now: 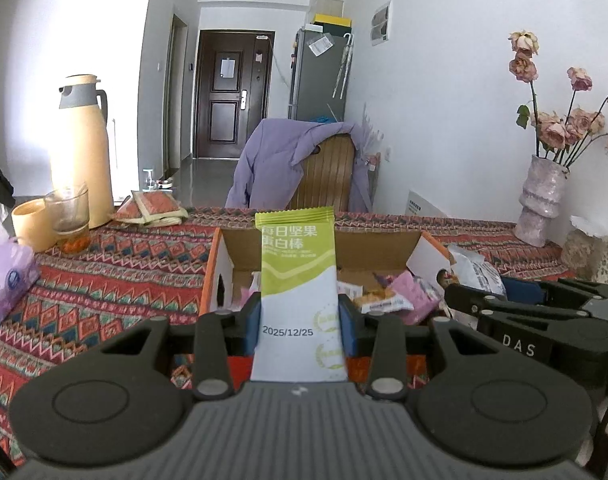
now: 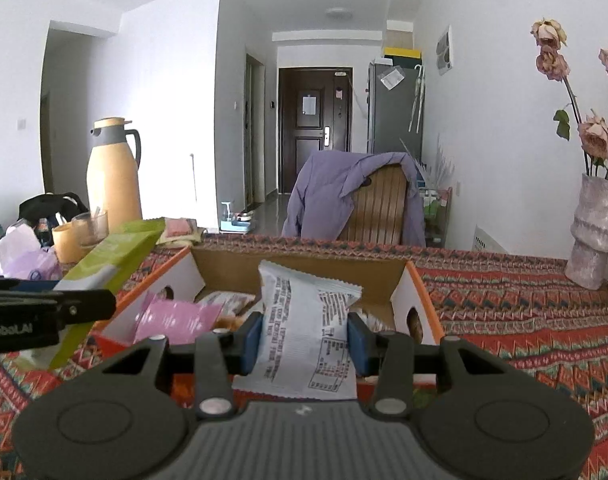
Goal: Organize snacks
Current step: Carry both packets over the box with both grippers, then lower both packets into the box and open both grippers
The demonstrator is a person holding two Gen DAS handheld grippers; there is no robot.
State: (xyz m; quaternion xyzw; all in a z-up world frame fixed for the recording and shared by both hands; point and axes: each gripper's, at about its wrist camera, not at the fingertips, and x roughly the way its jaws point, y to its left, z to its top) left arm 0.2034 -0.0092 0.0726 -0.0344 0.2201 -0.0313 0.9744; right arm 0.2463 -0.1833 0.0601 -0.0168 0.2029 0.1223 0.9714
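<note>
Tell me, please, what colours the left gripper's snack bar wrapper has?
Lime green above white, clearest from the left wrist.

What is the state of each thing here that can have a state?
left gripper: shut on green snack bar
right gripper: shut on white snack packet
cardboard box: open, snacks inside
glass cup: nearly empty
thermos: lid on
front door: closed

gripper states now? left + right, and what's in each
Left gripper: closed on the green-and-white snack bar.
Right gripper: closed on the white snack packet.
</note>
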